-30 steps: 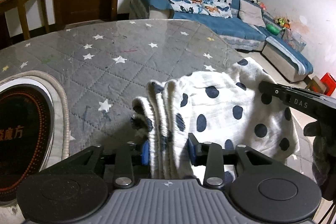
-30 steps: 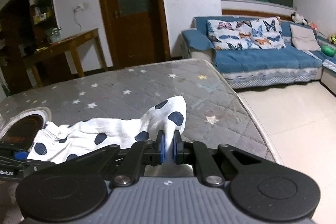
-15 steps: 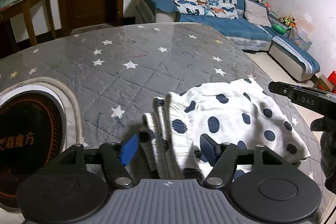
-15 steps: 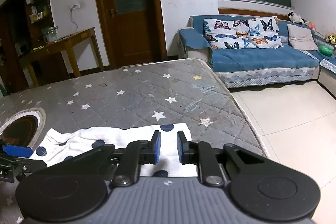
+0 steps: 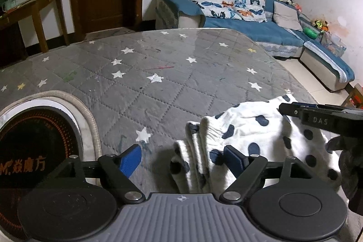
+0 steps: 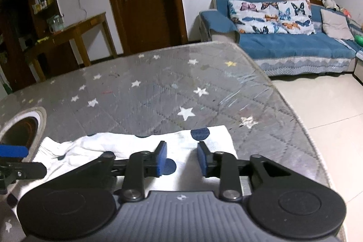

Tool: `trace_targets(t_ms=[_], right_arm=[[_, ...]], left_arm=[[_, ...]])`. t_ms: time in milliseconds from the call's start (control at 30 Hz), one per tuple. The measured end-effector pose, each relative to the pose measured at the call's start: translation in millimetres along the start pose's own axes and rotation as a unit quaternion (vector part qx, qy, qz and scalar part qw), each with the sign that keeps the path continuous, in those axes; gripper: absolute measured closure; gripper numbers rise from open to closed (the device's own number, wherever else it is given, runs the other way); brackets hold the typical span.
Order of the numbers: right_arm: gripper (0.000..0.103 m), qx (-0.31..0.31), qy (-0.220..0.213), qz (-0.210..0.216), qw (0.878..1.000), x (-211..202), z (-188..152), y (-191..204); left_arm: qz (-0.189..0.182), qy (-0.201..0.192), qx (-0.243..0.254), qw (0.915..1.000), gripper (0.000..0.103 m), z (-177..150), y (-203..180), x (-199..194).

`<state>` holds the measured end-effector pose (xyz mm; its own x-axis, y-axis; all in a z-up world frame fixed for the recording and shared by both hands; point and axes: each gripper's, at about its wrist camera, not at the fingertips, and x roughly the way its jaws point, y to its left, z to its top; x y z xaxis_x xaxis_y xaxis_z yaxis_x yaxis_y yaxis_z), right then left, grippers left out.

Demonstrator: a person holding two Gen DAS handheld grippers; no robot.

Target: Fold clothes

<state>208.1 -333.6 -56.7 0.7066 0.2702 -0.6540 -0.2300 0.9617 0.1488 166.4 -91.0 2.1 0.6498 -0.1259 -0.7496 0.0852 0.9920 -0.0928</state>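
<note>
A white garment with dark blue dots point(image 5: 254, 135) lies folded on the grey star-patterned mattress point(image 5: 158, 83), near its right front edge. My left gripper point(image 5: 181, 159) is open, its blue pads on either side of the garment's bunched left end. The right gripper shows at the right of the left wrist view point(image 5: 317, 116), above the garment. In the right wrist view the garment point(image 6: 127, 146) lies flat under my right gripper point(image 6: 181, 159), which is open and empty. The left gripper's blue pad point(image 6: 12, 150) shows at the far left.
A round black panel with orange markings point(image 5: 34, 146) is set in the mattress at the left. The mattress edge point(image 6: 301, 126) drops to a tiled floor on the right. A blue sofa point(image 5: 249, 22) and a wooden table point(image 6: 74, 31) stand beyond.
Both grippers have opened and let go of the garment. It has dropped flat onto the mattress. Both grippers have drawn back a little.
</note>
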Motion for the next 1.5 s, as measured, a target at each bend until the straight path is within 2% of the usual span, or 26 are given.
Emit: trace_targets(t_ms=[133, 267, 400, 700, 900, 1033, 1100, 1333, 1500], right_arm=[[0.066, -0.006, 0.005, -0.002, 1.000, 8.7, -0.7, 3.4], [0.062, -0.008, -0.005, 0.000, 1.000, 1.9, 2.2, 6.3], [0.061, -0.004, -0.010, 0.019, 1.000, -10.2, 1.0, 13.2], [0.059, -0.032, 0.004, 0.046, 0.998, -41.3, -34.6, 35.6], [0.057, -0.045, 0.005, 0.031, 0.999, -64.7, -65.5, 43.2], [0.056, -0.058, -0.009, 0.017, 0.998, -80.3, -80.6, 50.2], [0.045, -0.056, -0.018, 0.015, 0.998, -86.4, -84.4, 51.4], [0.044, -0.035, -0.018, 0.006, 0.999, -93.3, -95.0, 45.3], [0.044, -0.017, -0.052, -0.006, 0.998, -110.9, -89.8, 37.1]], left_arm=[[0.004, 0.005, -0.003, 1.0000, 0.016, -1.2, 3.6, 8.8], [0.004, 0.006, -0.002, 1.0000, 0.015, -3.8, 4.3, 10.1], [0.005, 0.003, 0.002, 1.0000, 0.015, -5.9, 3.5, 7.3], [0.004, 0.001, 0.003, 1.0000, 0.014, -10.9, 4.1, 0.6], [0.002, -0.001, 0.001, 1.0000, 0.013, -16.8, 6.7, -4.9], [0.000, -0.003, 0.001, 1.0000, 0.011, -21.7, 9.2, -9.6], [-0.001, -0.005, 0.001, 1.0000, 0.010, -24.1, 10.5, -12.9], [-0.002, -0.014, 0.003, 0.9999, 0.005, -34.6, 14.8, -26.2], [-0.002, -0.023, 0.004, 0.9997, 0.003, -41.0, 16.6, -35.5]])
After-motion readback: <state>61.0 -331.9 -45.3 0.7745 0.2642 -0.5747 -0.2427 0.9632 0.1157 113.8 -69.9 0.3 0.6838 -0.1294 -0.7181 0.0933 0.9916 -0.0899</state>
